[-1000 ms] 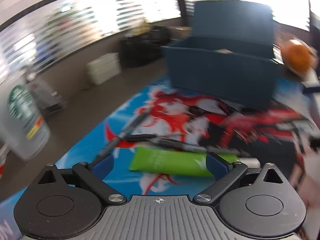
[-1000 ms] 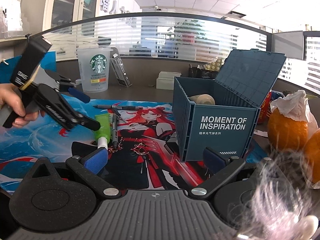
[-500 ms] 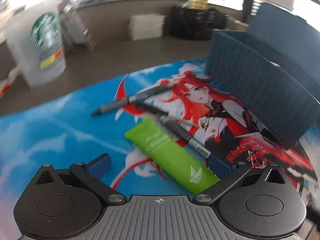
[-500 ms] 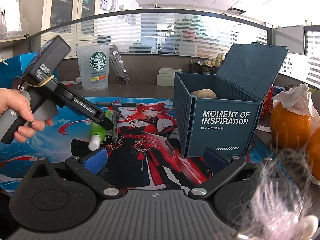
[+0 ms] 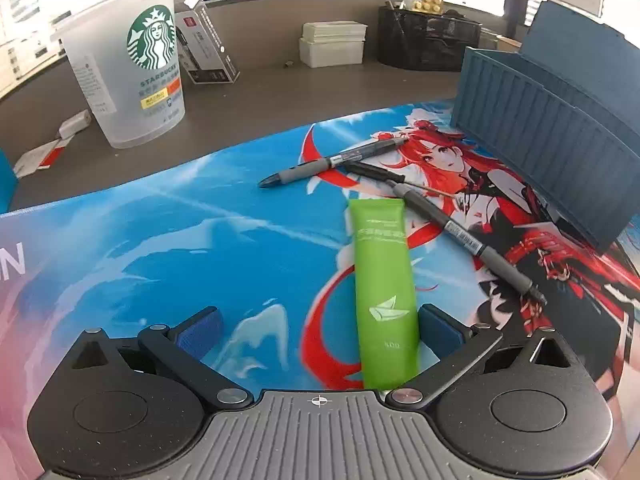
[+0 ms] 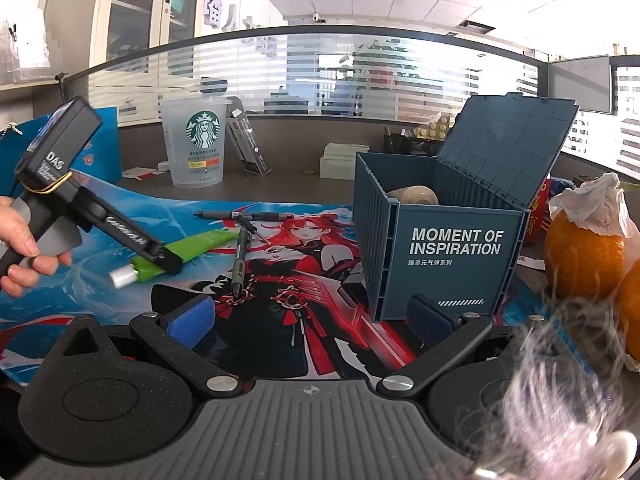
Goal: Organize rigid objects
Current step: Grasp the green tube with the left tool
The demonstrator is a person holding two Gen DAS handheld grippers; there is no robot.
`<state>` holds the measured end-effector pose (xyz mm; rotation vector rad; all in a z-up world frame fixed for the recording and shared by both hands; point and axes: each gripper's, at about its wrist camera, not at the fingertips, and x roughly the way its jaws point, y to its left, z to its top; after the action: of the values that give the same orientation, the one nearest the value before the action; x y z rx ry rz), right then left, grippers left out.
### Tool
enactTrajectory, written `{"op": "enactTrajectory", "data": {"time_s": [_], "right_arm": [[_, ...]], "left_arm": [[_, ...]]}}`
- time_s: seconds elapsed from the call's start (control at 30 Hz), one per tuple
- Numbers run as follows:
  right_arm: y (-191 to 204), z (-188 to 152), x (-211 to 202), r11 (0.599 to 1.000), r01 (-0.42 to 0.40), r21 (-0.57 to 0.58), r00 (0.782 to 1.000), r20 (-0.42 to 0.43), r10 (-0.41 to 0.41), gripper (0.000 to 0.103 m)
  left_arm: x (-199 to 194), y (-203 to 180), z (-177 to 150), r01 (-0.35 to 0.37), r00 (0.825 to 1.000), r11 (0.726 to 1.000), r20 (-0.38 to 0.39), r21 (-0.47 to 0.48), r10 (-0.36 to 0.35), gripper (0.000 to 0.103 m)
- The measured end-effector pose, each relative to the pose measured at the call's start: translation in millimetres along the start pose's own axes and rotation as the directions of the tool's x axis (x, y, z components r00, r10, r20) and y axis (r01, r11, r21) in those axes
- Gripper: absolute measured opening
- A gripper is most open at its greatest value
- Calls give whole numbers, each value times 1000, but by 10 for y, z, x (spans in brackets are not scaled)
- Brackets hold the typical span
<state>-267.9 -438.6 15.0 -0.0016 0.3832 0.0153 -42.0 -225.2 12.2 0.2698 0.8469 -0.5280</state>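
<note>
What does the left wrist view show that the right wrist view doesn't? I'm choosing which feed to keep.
Only the left wrist view: the left tool open, astride the green tube, whose printed face reads clearly, beside its right pad.

Only the right wrist view: the tube's white cap, the hand holding that tool, a tape roll inside the blue box, its raised lid, oranges, and the open right tool.

Both: two pens, the Starbucks cup, the printed mat.

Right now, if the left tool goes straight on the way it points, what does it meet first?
Most likely the green tube: it lies between the open fingers of the left tool, close to the right finger. Beyond it lie two pens. Depth is uncertain.
</note>
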Motion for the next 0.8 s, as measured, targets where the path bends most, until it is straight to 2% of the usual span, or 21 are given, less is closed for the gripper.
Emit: {"op": "enactTrajectory", "data": {"time_s": [0.13, 0.23, 0.3, 0.37, 0.47, 0.53, 0.8], "right_arm": [[33, -7, 3, 1000, -8, -9, 1000, -4, 7, 103], [38, -5, 4, 1000, -6, -11, 1000, -5, 6, 103], [34, -5, 3, 1000, -6, -9, 1000, -5, 6, 103], [40, -7, 5, 1000, -7, -7, 1000, -8, 7, 103], [47, -10, 4, 1000, -10, -8, 1000, -9, 10, 103], [54, -13, 4, 1000, -11, -10, 1000, -9, 11, 103], [22, -21, 12, 1000, -10, 0, 1000, -11, 10, 103]], "left_arm": [[-25, 56, -39, 39, 999, 998, 12, 45, -39, 102], [-44, 52, -36, 58, 998, 996, 20, 67, -59, 96], [-81, 33, -27, 74, 997, 993, 32, 87, -77, 80], [-98, 31, -3, 82, 996, 992, 39, 99, -86, 50], [-98, 32, 27, 94, 994, 989, 36, 111, -99, 35], [-100, 30, 31, 101, 994, 987, 36, 121, -106, 30], [-122, 21, 15, 157, 986, 979, 40, 133, -164, 28]]}}
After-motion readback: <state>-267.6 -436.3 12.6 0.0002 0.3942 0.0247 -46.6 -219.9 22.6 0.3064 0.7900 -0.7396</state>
